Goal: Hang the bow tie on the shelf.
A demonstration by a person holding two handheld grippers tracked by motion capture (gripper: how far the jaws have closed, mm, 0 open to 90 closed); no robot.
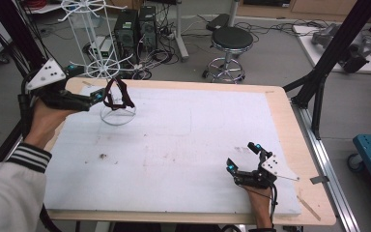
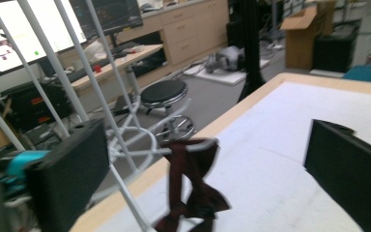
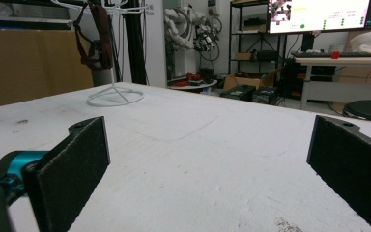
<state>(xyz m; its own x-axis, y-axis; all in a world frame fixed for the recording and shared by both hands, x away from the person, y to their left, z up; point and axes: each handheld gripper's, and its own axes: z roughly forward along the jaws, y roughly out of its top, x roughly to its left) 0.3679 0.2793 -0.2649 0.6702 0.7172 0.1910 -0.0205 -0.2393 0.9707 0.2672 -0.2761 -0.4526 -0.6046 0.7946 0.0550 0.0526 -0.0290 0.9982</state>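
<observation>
1. Dark maroon fabric strap (image 1: 118, 95), soft and looped, hangs from the white wire rack stand (image 1: 98, 46) at the far left corner of the white foam-covered table (image 1: 183, 145), its long axis running downward

2. Left gripper (image 1: 98, 95) sits just beside the strap, jaws spread wide and clear of the cloth, which dangles directly ahead between them (image 2: 193, 183)

3. Right gripper (image 1: 244, 157) rests low at the near right edge, jaws apart and holding nothing, well away from the strap; the left hand is nearer
</observation>
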